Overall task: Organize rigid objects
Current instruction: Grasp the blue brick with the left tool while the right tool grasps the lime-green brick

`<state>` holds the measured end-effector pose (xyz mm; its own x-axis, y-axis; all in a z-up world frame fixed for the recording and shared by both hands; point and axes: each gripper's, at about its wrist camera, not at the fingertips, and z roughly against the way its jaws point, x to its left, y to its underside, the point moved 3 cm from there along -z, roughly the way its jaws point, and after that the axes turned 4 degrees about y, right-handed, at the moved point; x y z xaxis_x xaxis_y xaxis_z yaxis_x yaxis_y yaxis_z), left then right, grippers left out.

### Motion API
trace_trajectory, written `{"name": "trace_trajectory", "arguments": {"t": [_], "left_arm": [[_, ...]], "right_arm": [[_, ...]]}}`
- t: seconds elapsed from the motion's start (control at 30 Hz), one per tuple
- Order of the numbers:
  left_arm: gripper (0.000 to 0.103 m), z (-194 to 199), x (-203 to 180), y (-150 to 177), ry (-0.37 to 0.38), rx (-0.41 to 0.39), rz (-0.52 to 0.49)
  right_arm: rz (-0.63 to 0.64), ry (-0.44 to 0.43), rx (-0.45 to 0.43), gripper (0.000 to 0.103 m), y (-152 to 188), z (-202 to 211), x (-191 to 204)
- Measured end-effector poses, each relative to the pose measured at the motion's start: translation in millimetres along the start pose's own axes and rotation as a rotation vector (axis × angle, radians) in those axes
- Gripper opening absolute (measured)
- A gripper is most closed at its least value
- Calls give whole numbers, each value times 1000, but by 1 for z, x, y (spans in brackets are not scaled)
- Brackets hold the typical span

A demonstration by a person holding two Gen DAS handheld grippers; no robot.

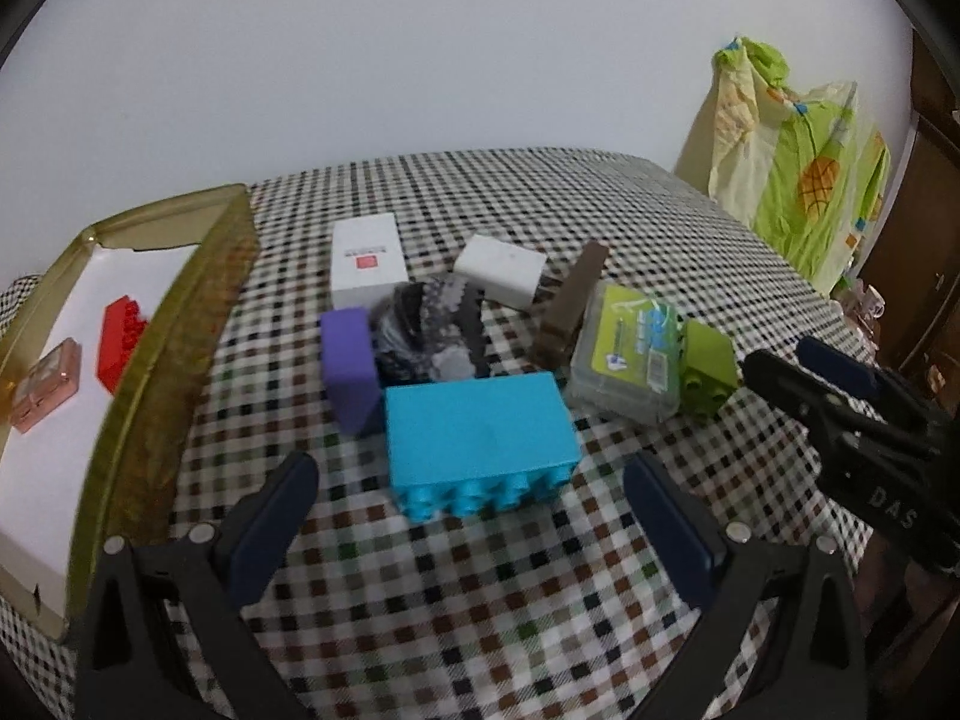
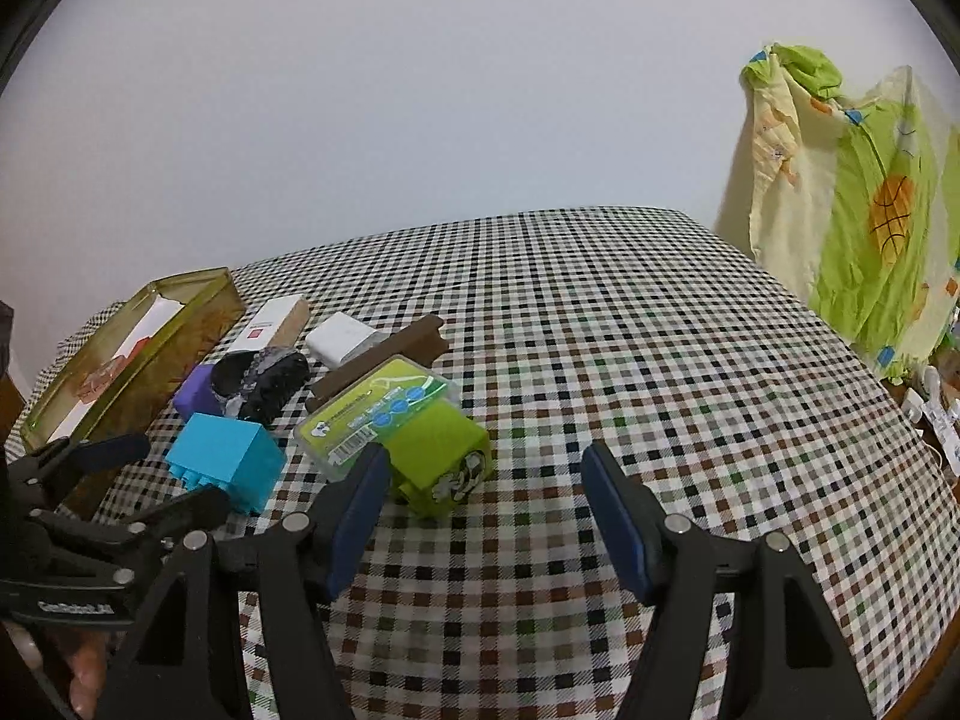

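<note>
on the checked-cloth surface a cluster of rigid things lies together: a large blue plastic building brick on its side with its studs facing the camera, a purple block touching its left, a black crumpled object behind, two white boxes, a brown bar, a clear case with a green label and a green brick just beside it. at the left stands a gold open tin holding a red brick and a small pink case. the left tool is released, jaws wide just in front of the blue brick, and the right tool is likewise spread and holds nothing, its left finger near the green brick
</note>
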<state>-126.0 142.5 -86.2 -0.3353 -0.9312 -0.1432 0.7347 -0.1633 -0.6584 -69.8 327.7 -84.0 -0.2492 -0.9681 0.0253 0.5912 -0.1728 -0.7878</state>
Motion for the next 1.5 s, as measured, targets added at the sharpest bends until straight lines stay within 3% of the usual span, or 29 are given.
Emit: {"name": "trace_trajectory", "arguments": {"t": [0.1,0.3,0.47,0.83,1.1,1.43,1.5], "left_arm": [[102,-8,4,-1,-4,22,10],[69,-17,10,-3,30,48,34],[67,-11,11,-1,64,27,29],[65,7,8,4,79,-32,-64],[66,-4,16,3,109,25,-18],[67,-10,10,5,115,55,-51],[67,-9,10,5,116,53,-60]], "right_arm": [[19,3,14,68,-1,-3,1],[19,-46,58,68,-5,-16,1],[20,-117,90,68,-6,-27,4],[26,-181,140,68,-6,-40,11],[-6,-222,154,63,-7,-42,8],[12,-220,151,63,-12,-46,10],[21,-230,150,56,-12,-46,12]]}}
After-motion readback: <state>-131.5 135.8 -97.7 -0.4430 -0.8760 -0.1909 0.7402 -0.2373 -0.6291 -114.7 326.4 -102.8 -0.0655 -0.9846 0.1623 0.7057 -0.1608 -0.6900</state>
